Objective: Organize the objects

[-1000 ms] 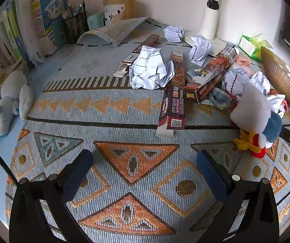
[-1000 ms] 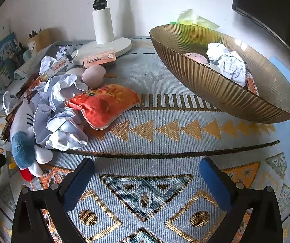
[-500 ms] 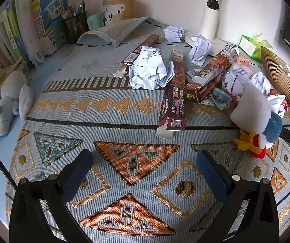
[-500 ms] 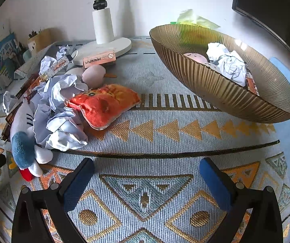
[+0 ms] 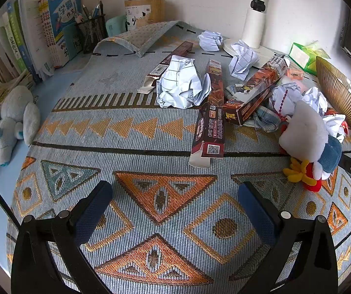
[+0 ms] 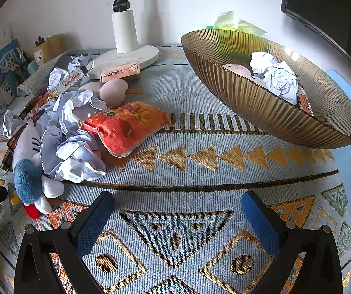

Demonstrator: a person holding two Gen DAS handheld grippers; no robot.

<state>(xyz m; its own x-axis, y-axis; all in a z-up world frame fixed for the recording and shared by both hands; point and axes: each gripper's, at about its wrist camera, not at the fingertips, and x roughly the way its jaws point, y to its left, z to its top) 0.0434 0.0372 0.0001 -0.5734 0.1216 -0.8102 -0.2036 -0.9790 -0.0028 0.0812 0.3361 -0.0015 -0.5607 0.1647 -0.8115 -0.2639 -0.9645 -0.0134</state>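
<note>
My left gripper [image 5: 175, 196] is open and empty above the patterned mat [image 5: 126, 132]. Ahead lie long brown boxes [image 5: 209, 122], crumpled paper [image 5: 180, 85] and a white-and-blue plush bird [image 5: 307, 137]. My right gripper [image 6: 177, 205] is open and empty. To its left lie crumpled paper [image 6: 72, 132], an orange plush cushion [image 6: 123, 125] and the plush bird [image 6: 28, 171]. A gold ribbed bowl [image 6: 261, 107] at the right holds crumpled paper [image 6: 278, 78] and pink balls [image 6: 234, 69].
A white lamp base [image 6: 126, 56] and a pink card box [image 6: 120, 72] stand behind the pile. Books [image 5: 52, 31], a pen holder [image 5: 90, 33] and a grey plush [image 5: 11, 120] line the left side. A green tissue pack [image 5: 305, 54] sits at the back right.
</note>
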